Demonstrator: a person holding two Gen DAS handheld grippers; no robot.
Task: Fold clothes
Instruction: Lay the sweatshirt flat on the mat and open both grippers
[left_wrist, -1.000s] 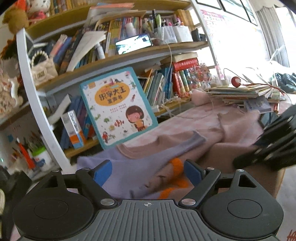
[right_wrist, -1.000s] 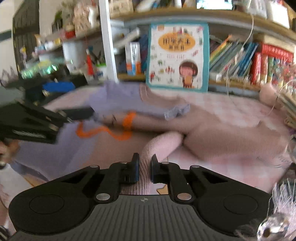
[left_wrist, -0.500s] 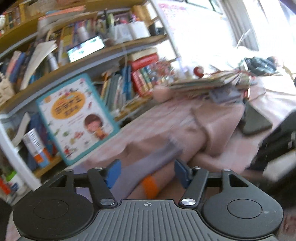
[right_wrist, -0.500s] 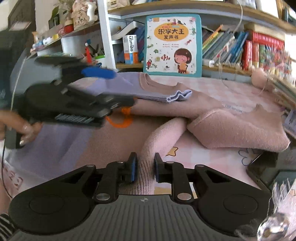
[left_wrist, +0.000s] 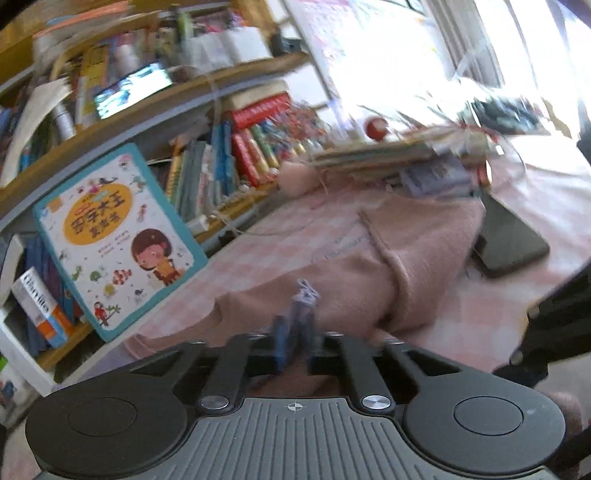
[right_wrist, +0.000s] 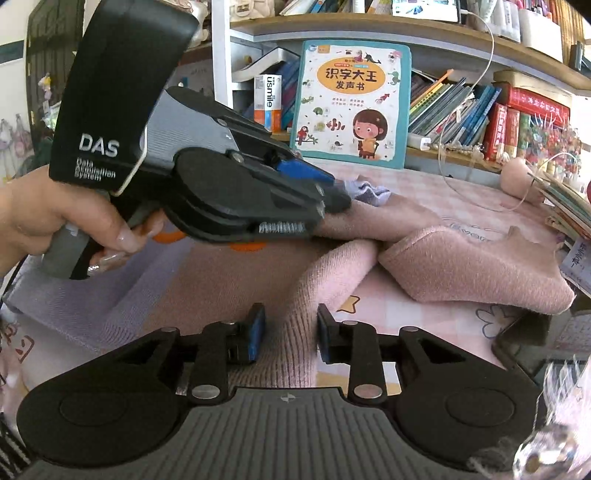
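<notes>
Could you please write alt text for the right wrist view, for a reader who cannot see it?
The left claw, held in a hand, is shut on the lilac cuff of a garment lying over a pink sweater. Nearer the camera, the right claw is opening around the pink sleeve, its pads clear of it. A children's book leans against the bookshelf behind.

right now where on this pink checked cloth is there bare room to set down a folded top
Bare checked cloth shows in a strip between the picture book at the shelf and the pink sweater, and a smaller patch in front of the sweater by its sleeve. Crowded: the book pile at the right edge, and the left side, where the lilac garment lies and the left gripper works.
</notes>
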